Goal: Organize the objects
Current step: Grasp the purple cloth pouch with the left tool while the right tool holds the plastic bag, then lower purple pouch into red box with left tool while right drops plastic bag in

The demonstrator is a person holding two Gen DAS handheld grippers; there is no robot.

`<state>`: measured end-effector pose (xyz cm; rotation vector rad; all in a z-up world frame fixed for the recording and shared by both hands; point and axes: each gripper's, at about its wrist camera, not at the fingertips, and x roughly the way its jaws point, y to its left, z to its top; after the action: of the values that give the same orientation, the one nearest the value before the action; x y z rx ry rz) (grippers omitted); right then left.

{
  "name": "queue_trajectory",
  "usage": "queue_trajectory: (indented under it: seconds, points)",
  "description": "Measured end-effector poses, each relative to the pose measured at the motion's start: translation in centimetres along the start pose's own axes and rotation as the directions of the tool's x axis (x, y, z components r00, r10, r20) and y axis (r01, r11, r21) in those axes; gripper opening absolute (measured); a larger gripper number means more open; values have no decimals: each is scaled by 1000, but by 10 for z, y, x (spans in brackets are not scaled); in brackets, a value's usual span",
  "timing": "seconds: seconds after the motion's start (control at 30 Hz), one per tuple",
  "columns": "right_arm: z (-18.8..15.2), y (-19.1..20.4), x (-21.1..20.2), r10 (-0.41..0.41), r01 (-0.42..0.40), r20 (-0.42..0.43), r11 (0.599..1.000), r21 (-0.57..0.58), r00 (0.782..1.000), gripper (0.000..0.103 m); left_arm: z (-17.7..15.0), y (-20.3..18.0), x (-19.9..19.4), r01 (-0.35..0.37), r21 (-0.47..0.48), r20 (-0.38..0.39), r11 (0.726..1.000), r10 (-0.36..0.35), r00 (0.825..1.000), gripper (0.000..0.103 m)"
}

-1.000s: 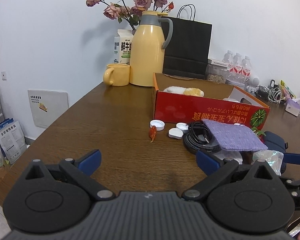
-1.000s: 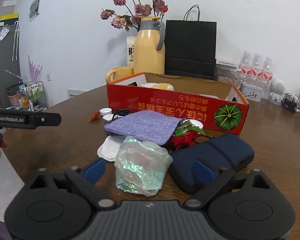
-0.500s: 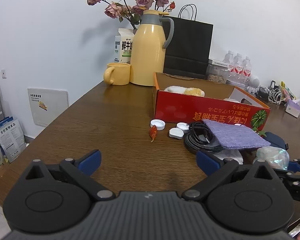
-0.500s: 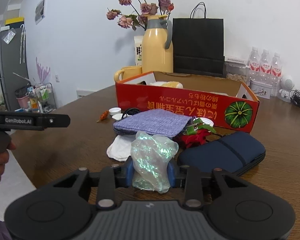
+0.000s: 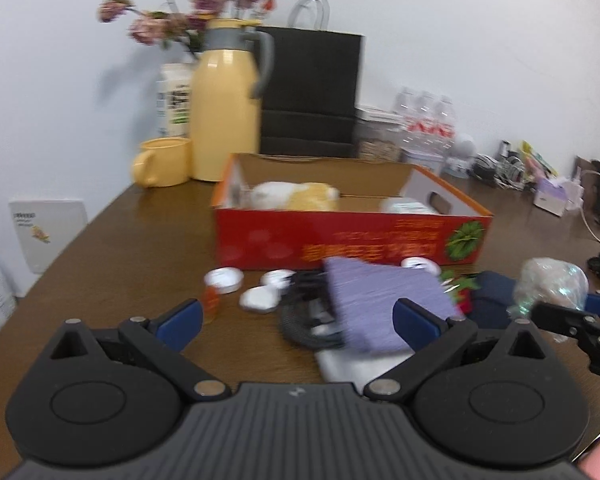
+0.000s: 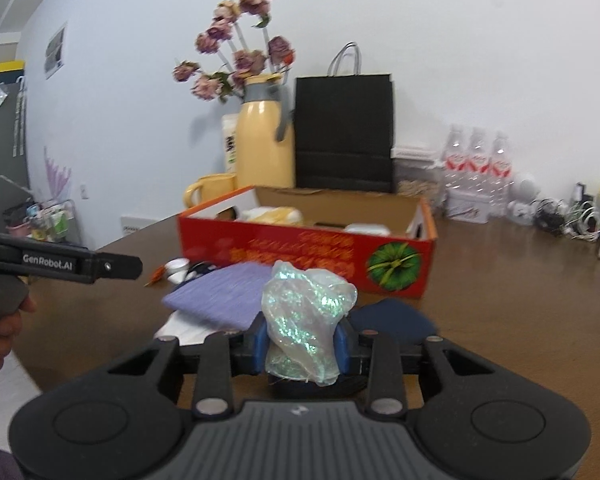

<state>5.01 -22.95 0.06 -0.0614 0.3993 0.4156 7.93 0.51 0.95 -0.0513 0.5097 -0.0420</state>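
A: Holding the iridescent wrapper bundle (image 6: 306, 316) now, the right gripper (image 6: 300, 346) has just been closing on it; its blue pads press the lower part from both sides, and the bundle is lifted above the surface (image 6: 520, 300), in front of the red cardboard box (image 6: 300, 248).

B: How will it handle, you think?

A: It looks very light and soft, a crumpled film. I judge it can be squeezed easily and may slip out, because such film is smooth. The hold is low on the bundle, where it is narrow; a hold nearer the thick middle would be safer, in my opinion.

B: And the left gripper (image 5: 296, 316)?

A: Its jaws stand wide, with nothing between them. It hovers above the purple cloth (image 5: 384, 300) and the coiled black cable (image 5: 300, 320).

B: What else lies around?

A: Near the cloth there are white caps (image 5: 224, 280), a dark blue pouch (image 6: 396, 320) and a white cloth (image 5: 352, 364) under the purple one. The box already contains some white and yellow things, too blurred to name. Behind it stand a yellow jug (image 5: 224, 104), a yellow mug (image 5: 164, 162), a black paper bag (image 5: 310, 92) and water bottles (image 6: 478, 160) against a white wall. The wooden surface is brown.
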Motion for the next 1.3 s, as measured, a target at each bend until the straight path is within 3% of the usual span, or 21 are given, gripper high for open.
queue_trajectory:
  seconds: [0.13,0.23,0.37,0.47,0.53,0.73,1.1,1.3]
  points:
    - [7,-16,8,-29,29,12,999,27,1000,31,9,-33,29,30,54,-28,998,-29,999,103]
    - [9,-24,15,-38,37,12,998,46,999,31,9,-52,59,6,89,-88,996,2,996,103]
    - [5,-29,20,-27,27,7,998,59,1000,31,5,-50,81,-17,12,-139,1000,19,990,103]
    - [1,-29,19,-17,16,7,998,66,1000,31,0,-45,79,15,-26,-129,1000,-18,992,91]
    - [0,-30,20,-10,9,11,997,74,1000,31,-2,-47,76,27,-20,-119,999,-29,992,73]
    - [-5,-28,21,3,-4,5,997,83,1000,31,-5,-52,65,45,-1,-105,999,-45,994,52]
    - [-4,-22,18,4,-4,7,998,69,1000,31,-3,-46,29,89,38,-11,995,-88,996,24]
    - [5,-16,21,16,-17,22,999,52,1000,31,8,-44,11,102,54,60,993,-106,993,21]
